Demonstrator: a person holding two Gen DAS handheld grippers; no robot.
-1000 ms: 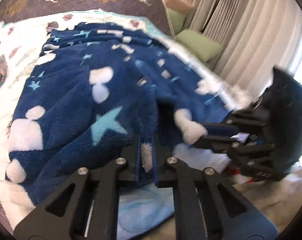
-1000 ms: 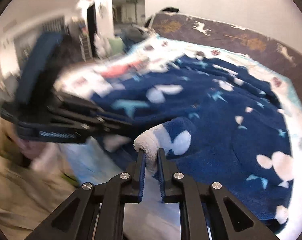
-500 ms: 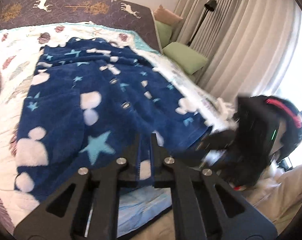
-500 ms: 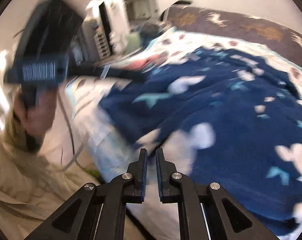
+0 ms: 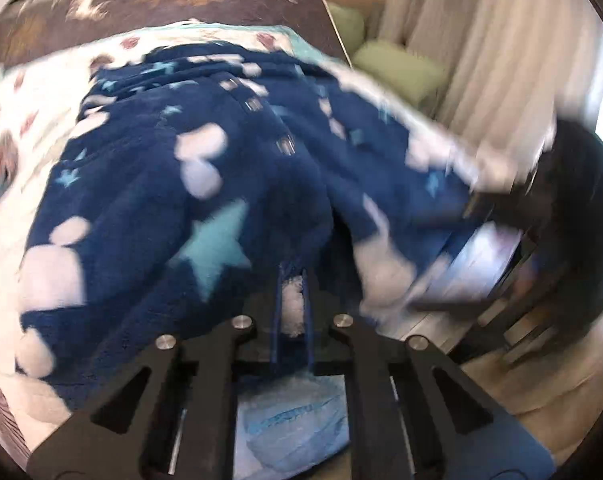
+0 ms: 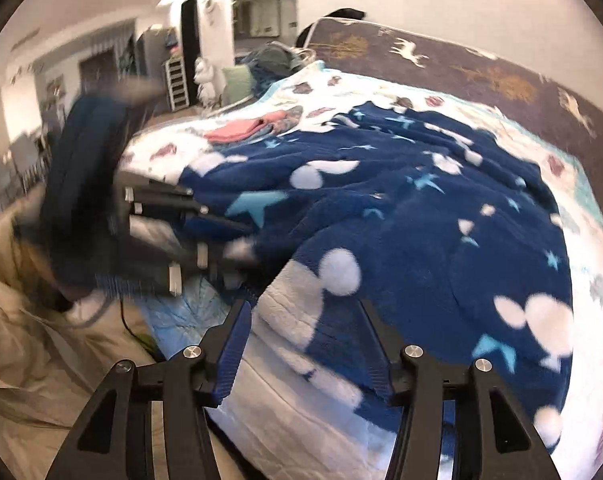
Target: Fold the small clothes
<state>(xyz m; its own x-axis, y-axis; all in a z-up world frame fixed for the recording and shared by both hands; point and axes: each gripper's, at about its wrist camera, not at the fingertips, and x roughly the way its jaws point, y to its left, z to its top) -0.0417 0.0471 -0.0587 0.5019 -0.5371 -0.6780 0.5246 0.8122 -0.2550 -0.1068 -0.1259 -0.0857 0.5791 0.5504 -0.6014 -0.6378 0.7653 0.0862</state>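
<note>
A navy fleece garment [image 5: 205, 184] with white dots and light blue stars lies spread on the bed; it also shows in the right wrist view [image 6: 421, 216]. My left gripper [image 5: 292, 280] is shut on its near hem, with white fleece pinched between the blue pads. It also appears in the right wrist view [image 6: 221, 240], at the left, blurred. My right gripper [image 6: 305, 312] is open, its jaws wide apart, just above the garment's near corner with a white lining patch [image 6: 297, 304]. It shows blurred at the right in the left wrist view.
The bed has a white patterned quilt [image 6: 321, 92] and a dark headboard [image 6: 481, 76]. A pink folded cloth [image 6: 237, 130] lies at the far left of the bed. Green cushions [image 5: 401, 68] and curtains [image 5: 501, 52] stand on the right. A light blue sheet [image 5: 293, 420] lies under my left gripper.
My right gripper has opened and let go of the garment's corner. My left gripper keeps hold of the hem and has moved in closer to the garment.
</note>
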